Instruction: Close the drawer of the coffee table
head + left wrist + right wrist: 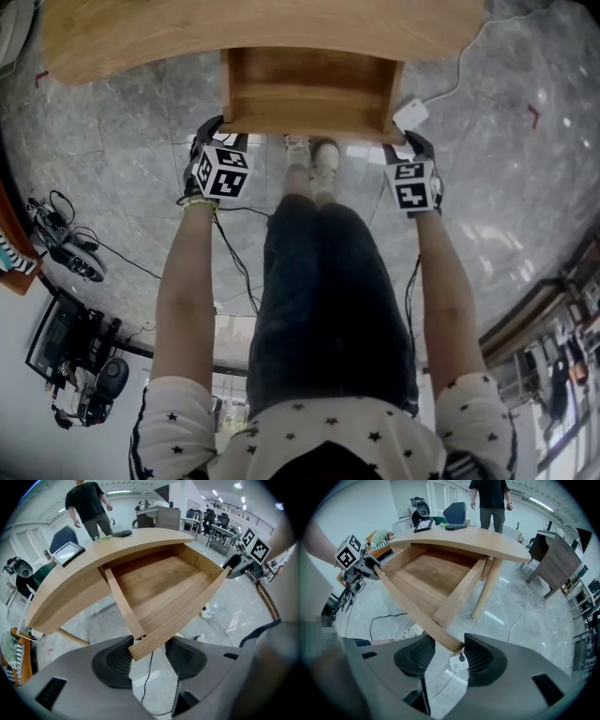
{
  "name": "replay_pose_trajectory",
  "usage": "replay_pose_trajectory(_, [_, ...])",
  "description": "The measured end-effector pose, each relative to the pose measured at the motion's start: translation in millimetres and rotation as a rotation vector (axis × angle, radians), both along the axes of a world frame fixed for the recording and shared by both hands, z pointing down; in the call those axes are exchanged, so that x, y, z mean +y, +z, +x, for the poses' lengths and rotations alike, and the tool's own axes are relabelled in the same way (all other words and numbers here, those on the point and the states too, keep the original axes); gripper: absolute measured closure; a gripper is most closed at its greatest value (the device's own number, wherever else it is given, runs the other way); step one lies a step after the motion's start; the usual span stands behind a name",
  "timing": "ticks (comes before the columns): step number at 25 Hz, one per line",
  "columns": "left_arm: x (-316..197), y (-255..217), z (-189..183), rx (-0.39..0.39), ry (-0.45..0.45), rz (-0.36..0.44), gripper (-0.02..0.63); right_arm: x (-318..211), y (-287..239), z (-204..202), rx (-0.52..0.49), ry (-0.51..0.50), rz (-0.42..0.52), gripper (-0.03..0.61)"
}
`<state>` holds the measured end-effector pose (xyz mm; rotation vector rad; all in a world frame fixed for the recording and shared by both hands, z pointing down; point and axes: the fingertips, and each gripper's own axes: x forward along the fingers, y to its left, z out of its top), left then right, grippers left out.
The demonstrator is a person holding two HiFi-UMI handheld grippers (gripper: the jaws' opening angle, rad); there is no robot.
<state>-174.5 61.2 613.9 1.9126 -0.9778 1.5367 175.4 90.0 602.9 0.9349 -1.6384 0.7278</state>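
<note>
- Two hand-held grippers meet the drawer at its front board, one at each end, in the head view.
- Pulled well out from under the curved top of the coffee table, the drawer stands open.
- On the left gripper the jaws are spread. The left end of the drawer front stands between them, its corner against the pad at that view's left, with a gap on the other side.
- On the right gripper the jaws are spread too. The right end of the drawer front lies between them, its tip close to the pad at that view's right.
- Both marker cubes face up toward the head camera, the left one tilted.
- Below the right gripper's jaws a white power strip lies on the grey marble floor.
- Beyond the table's far side stands a person in a dark shirt, and a tablet rests on the tabletop.
</note>
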Motion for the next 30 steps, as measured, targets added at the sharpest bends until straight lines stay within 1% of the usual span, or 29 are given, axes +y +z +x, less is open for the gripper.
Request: replay_pose_trajectory(30, [-31.5, -1.7, 0.6, 0.009, 0.002, 0.029, 0.396, -31.1, -2.0, 0.6, 0.0, -0.005, 0.036, 0.376])
